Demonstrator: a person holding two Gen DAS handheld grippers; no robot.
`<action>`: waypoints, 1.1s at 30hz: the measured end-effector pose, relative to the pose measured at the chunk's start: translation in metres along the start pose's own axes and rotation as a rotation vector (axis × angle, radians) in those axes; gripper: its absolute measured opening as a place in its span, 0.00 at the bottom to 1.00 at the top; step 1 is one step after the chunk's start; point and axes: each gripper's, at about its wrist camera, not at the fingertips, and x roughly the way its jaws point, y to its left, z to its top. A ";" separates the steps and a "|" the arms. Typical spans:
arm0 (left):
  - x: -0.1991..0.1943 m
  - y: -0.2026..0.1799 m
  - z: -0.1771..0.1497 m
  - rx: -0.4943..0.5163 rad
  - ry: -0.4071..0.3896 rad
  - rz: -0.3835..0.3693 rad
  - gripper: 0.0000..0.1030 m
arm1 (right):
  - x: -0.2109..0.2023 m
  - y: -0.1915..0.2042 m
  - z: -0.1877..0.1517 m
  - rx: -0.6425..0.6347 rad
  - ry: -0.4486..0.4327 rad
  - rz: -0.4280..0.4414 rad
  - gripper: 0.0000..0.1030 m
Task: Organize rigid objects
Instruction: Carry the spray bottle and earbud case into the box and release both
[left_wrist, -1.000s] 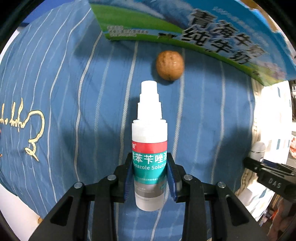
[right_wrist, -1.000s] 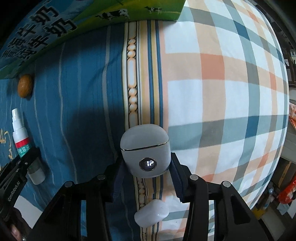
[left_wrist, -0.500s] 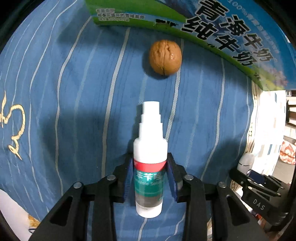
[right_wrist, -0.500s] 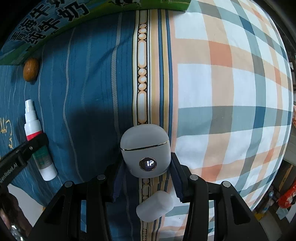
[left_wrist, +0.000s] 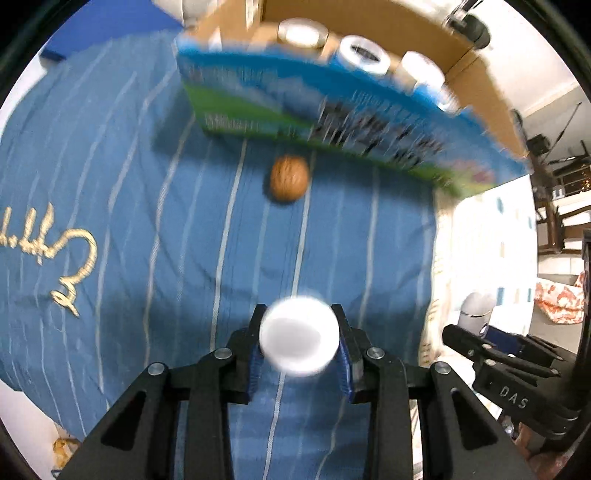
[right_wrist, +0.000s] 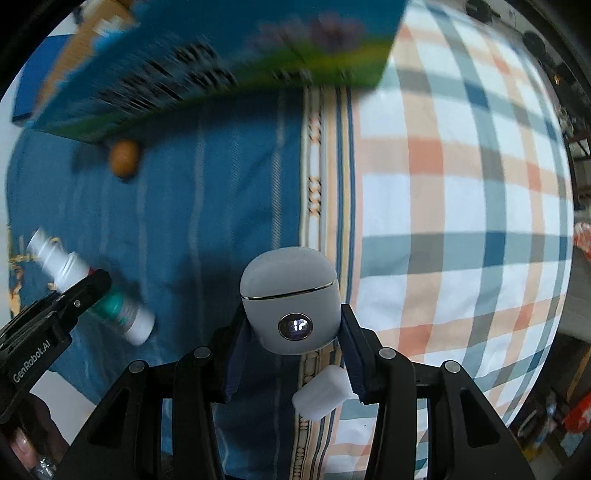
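Note:
My left gripper is shut on a white spray bottle, lifted off the blue striped cloth and tilted so its round end faces the camera; in the right wrist view the bottle shows its teal label. My right gripper is shut on a grey earbud case with a small lit display. A brown walnut lies on the cloth just before a blue-green milk carton box, open at the top, with several white rolls inside.
A small white block lies on the cloth under the right gripper. A plaid cloth covers the right side. The right gripper with the grey case shows at the right of the left wrist view.
The left gripper has lifted the spray bottle off the cloth and tipped it up. Both grippers have risen and pulled back, so the box top with its rolls now shows.

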 end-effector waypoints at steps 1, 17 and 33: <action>-0.013 -0.003 0.002 0.002 -0.032 -0.006 0.29 | -0.008 0.002 -0.001 -0.006 -0.020 0.012 0.47; -0.160 -0.012 0.094 0.086 -0.330 -0.143 0.29 | -0.169 0.049 0.061 -0.105 -0.298 0.159 0.47; -0.050 0.012 0.186 0.073 -0.043 -0.082 0.29 | -0.103 0.062 0.190 -0.097 -0.173 0.128 0.47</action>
